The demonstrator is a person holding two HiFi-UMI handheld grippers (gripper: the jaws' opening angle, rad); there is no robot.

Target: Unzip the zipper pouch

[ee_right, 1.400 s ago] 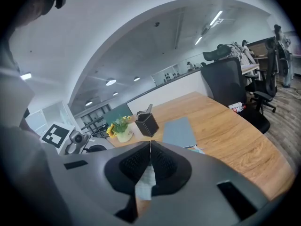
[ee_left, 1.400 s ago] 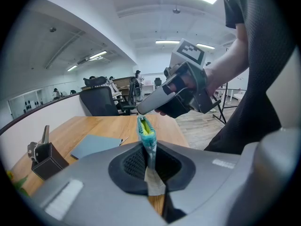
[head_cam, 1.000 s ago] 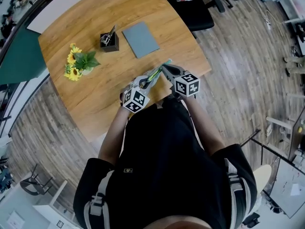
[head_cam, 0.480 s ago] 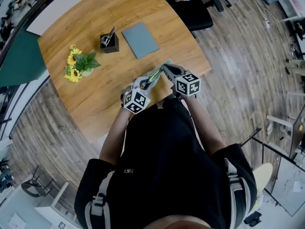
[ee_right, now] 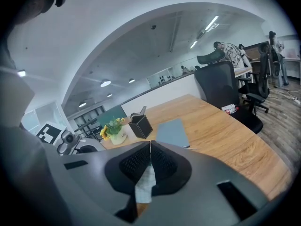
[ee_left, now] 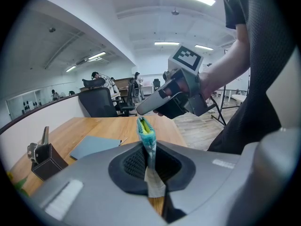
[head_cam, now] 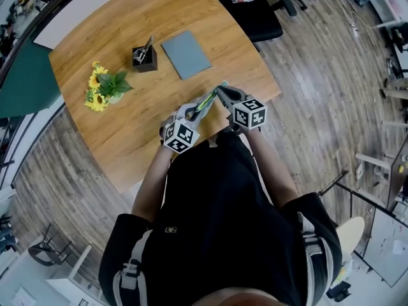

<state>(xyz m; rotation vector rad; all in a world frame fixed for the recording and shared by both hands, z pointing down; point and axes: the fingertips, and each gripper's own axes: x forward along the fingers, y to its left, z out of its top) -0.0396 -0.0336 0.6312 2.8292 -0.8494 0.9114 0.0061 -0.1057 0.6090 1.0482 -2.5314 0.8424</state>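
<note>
The zipper pouch [head_cam: 208, 98] is a slim teal and green pouch held above the wooden table [head_cam: 127, 24] in front of the person. My left gripper [head_cam: 196, 109] is shut on its near end. In the left gripper view the pouch [ee_left: 146, 129] stands up between the jaws, with yellow showing along its top. My right gripper [head_cam: 220, 88] is shut on the pouch's far end, and a thin pale strip [ee_right: 146, 181] hangs between its jaws. Which part of the pouch that strip is I cannot make out. The right gripper [ee_left: 143, 108] touches the pouch's top tip.
A grey notebook [head_cam: 186, 53], a black pen holder [head_cam: 145, 57] and a pot of sunflowers [head_cam: 102, 90] sit on the far half of the table. A black office chair [head_cam: 255, 11] stands beyond the table's far edge. The wooden floor [head_cam: 319, 94] lies to the right.
</note>
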